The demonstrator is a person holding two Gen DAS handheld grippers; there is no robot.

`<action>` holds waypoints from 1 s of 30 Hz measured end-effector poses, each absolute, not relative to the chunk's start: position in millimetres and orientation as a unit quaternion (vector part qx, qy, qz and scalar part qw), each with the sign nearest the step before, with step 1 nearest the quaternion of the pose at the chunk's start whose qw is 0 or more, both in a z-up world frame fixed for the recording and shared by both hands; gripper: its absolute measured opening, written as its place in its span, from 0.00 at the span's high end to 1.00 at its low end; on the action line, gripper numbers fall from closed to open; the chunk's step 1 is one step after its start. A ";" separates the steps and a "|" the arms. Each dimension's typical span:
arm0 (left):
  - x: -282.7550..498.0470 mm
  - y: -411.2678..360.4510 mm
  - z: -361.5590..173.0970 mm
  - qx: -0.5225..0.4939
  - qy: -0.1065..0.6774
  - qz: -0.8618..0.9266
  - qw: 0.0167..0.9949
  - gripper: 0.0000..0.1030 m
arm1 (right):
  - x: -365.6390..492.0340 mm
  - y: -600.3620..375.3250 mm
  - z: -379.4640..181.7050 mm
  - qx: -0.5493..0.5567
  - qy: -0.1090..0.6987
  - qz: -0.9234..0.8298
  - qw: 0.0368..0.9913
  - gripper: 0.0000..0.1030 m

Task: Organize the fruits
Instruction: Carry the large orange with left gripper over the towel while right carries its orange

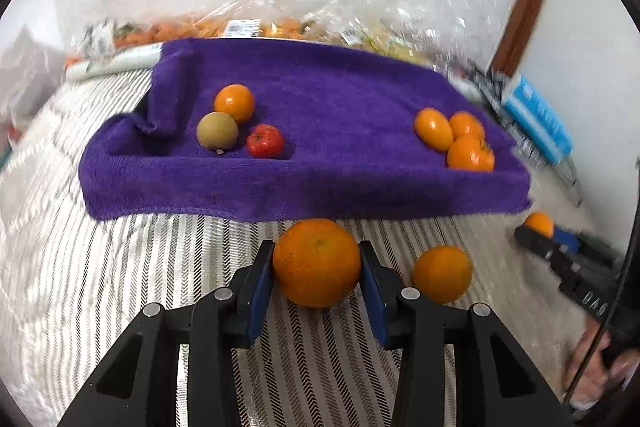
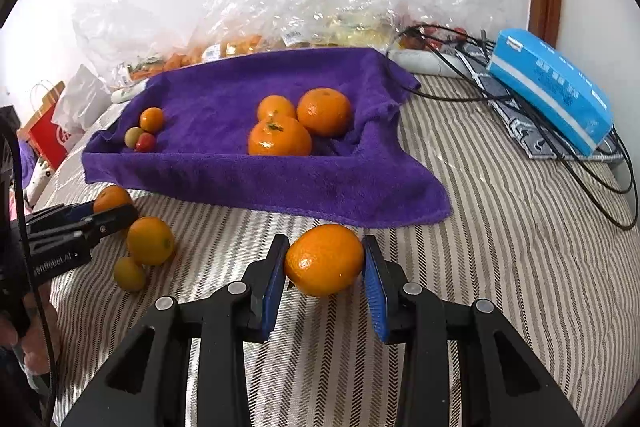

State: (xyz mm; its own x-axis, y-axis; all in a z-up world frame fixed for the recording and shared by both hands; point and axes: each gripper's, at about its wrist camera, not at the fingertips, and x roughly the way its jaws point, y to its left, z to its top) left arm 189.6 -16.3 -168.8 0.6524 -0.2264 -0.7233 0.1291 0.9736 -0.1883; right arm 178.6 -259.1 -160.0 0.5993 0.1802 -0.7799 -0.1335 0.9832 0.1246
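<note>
Pinching a big orange (image 1: 317,262) between its blue pads, the left claw (image 1: 318,267) holds it on the striped bed (image 1: 120,287), just at 6 o'clock of the purple towel (image 1: 320,183). A smaller orange (image 1: 442,273) lies beside it at 3 o'clock. The right claw (image 2: 325,263) brackets another orange (image 2: 325,259); whether both pads touch it I cannot tell. On the towel, three oranges (image 2: 296,125) cluster at 3 o'clock, a mixed trio (image 1: 240,123) at 9 o'clock.
</note>
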 end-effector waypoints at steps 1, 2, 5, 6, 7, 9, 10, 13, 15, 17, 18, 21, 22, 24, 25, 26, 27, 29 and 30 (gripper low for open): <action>188.4 -13.2 -167.7 -0.069 0.401 -0.096 0.908 0.63 | 177.8 -258.8 -158.9 0.026 0.436 0.089 0.895 0.64; 187.2 -9.8 -166.1 -0.075 0.398 -0.095 0.909 0.63 | 176.9 -259.0 -157.8 0.026 0.434 0.088 0.896 0.64; 184.8 -5.8 -160.5 -0.080 0.396 -0.096 0.910 0.63 | 174.4 -258.8 -154.5 0.022 0.426 0.081 0.901 0.64; 183.4 -5.2 -157.2 -0.078 0.392 -0.095 0.912 0.63 | 174.2 -258.1 -153.1 0.019 0.425 0.078 0.902 0.64; 182.0 -4.6 -154.0 -0.076 0.388 -0.094 0.914 0.63 | 174.5 -257.4 -150.9 0.017 0.426 0.078 0.901 0.64; 180.4 -2.5 -145.8 -0.072 0.379 -0.093 0.918 0.63 | 176.4 -257.1 -143.6 0.023 0.425 0.079 0.901 0.64; 181.0 -0.2 -139.8 -0.073 0.373 -0.094 0.920 0.63 | 177.0 -257.2 -139.3 0.024 0.422 0.080 0.903 0.64; 189.9 4.8 -127.1 -0.069 0.368 -0.083 0.924 0.63 | 181.5 -253.0 -120.3 0.018 0.403 0.075 0.912 0.64; 196.8 6.9 -118.6 -0.064 0.362 -0.073 0.927 0.63 | 186.3 -248.6 -107.0 0.012 0.391 0.073 0.917 0.64; 203.5 9.4 -109.7 -0.065 0.356 -0.072 0.930 0.63 | 193.2 -243.0 -91.5 0.008 0.378 0.077 0.922 0.64; 207.8 11.3 -104.4 -0.067 0.350 -0.073 0.931 0.63 | 195.0 -241.2 -87.5 0.007 0.374 0.078 0.924 0.64; 218.6 15.3 -97.4 -0.071 0.342 -0.069 0.934 0.63 | 206.9 -235.8 -72.5 0.003 0.360 0.074 0.930 0.64; 224.3 17.1 -95.5 -0.074 0.341 -0.067 0.935 0.63 | 211.8 -234.5 -69.0 0.004 0.357 0.073 0.931 0.64; 232.3 18.8 -93.2 -0.075 0.336 -0.063 0.937 0.63 | 221.6 -231.8 -64.8 0.009 0.351 0.069 0.934 0.64; 235.9 19.0 -93.0 -0.072 0.333 -0.059 0.938 0.63 | 226.3 -231.7 -63.8 0.012 0.351 0.068 0.934 0.64; 239.7 18.4 -91.7 -0.070 0.331 -0.056 0.939 0.63 | 232.1 -231.6 -63.6 0.015 0.351 0.068 0.934 0.64; 243.0 17.8 -91.3 -0.066 0.327 -0.053 0.941 0.63 | 239.6 -230.6 -63.4 0.020 0.350 0.070 0.934 0.64; 252.0 16.8 -91.8 -0.064 0.322 -0.053 0.943 0.63 | 249.2 -229.6 -64.3 0.025 0.351 0.069 0.934 0.64; 258.6 16.9 -93.0 -0.069 0.322 -0.057 0.942 0.63 | 255.1 -227.9 -65.5 0.026 0.352 0.067 0.933 0.64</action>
State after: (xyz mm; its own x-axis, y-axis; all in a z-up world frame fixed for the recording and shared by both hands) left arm 258.6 16.9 -93.0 0.7857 -0.1515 -0.5997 0.0624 0.9840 -0.1668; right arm 255.1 -227.9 -65.5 0.7433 0.1441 -0.6532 -0.1075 0.9896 0.0959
